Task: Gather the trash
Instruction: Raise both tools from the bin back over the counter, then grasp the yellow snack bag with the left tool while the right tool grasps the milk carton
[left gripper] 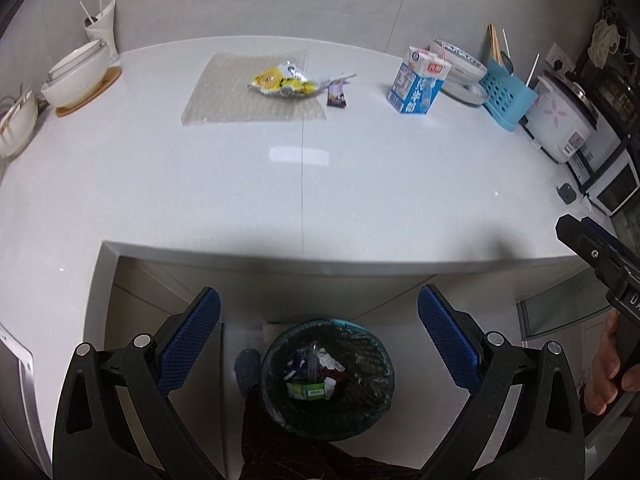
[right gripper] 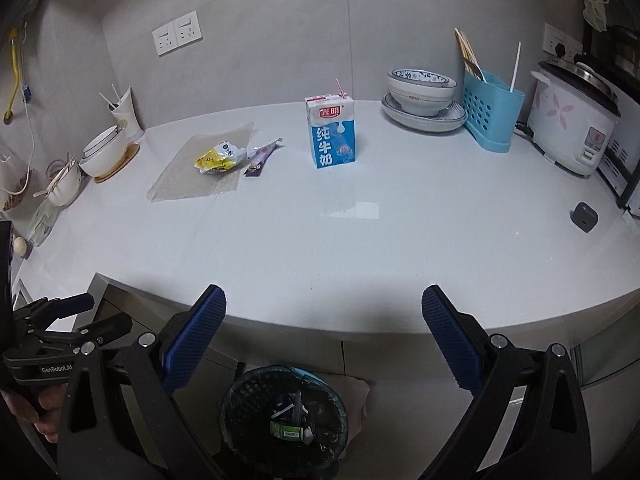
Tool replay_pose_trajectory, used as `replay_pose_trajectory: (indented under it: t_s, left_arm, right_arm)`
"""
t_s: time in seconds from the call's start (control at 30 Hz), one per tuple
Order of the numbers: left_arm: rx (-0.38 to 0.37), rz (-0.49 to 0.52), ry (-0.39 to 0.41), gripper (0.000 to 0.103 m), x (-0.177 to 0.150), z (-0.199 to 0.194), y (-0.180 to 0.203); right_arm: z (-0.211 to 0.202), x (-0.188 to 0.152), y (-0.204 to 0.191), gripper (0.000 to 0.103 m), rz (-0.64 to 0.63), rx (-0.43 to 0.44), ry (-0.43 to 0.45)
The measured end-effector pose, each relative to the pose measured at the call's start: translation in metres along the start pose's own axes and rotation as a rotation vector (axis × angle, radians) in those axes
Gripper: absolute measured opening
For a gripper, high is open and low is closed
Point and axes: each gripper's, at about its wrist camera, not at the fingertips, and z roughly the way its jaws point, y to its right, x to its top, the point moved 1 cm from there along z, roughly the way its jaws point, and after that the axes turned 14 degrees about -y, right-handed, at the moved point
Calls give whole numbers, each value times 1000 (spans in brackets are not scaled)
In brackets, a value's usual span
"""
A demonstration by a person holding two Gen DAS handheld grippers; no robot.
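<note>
On the white counter point(left gripper: 240, 168) point(right gripper: 360, 240) lie a yellow snack wrapper point(left gripper: 282, 82) point(right gripper: 218, 157) on a sheet of bubble wrap point(left gripper: 224, 96) point(right gripper: 188, 168), a small dark purple sachet point(left gripper: 336, 94) point(right gripper: 262, 157), and an upright blue milk carton point(left gripper: 418, 86) point(right gripper: 331, 132). A mesh trash bin point(left gripper: 328, 376) point(right gripper: 284, 416) with a dark liner stands on the floor below the counter edge, holding several scraps. My left gripper point(left gripper: 319, 312) hangs open above the bin, empty. My right gripper point(right gripper: 324, 312) is open and empty, at the counter's front edge.
Bowls point(left gripper: 76, 76) and a cup sit at the counter's left. At the right are stacked dishes point(right gripper: 422, 98), a blue utensil holder point(right gripper: 492, 108), a rice cooker point(right gripper: 572, 120) and a small grey block point(right gripper: 585, 217). A person's hand point(left gripper: 608, 364) holds the right gripper.
</note>
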Motion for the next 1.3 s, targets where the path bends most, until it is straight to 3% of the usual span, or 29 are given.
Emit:
replay_pose_trajectory:
  t_s: [0.3,0.6,1.0,1.3]
  left_arm:
    - [-20,1,39,97,48,-16,-2]
    - [9,21,47,97,111,-15,-13]
    - [36,39,-1,97,190,26,-45]
    - [51,145,-35,97,236,73,-43]
  right_arm:
    - [-6,44,3,94,-16,-25,37]
    - [6,103,1,94,-12,-68,75]
    - [71,166,1,94,24,-95,24]
    - [123,199,4,94,76,-124,-19]
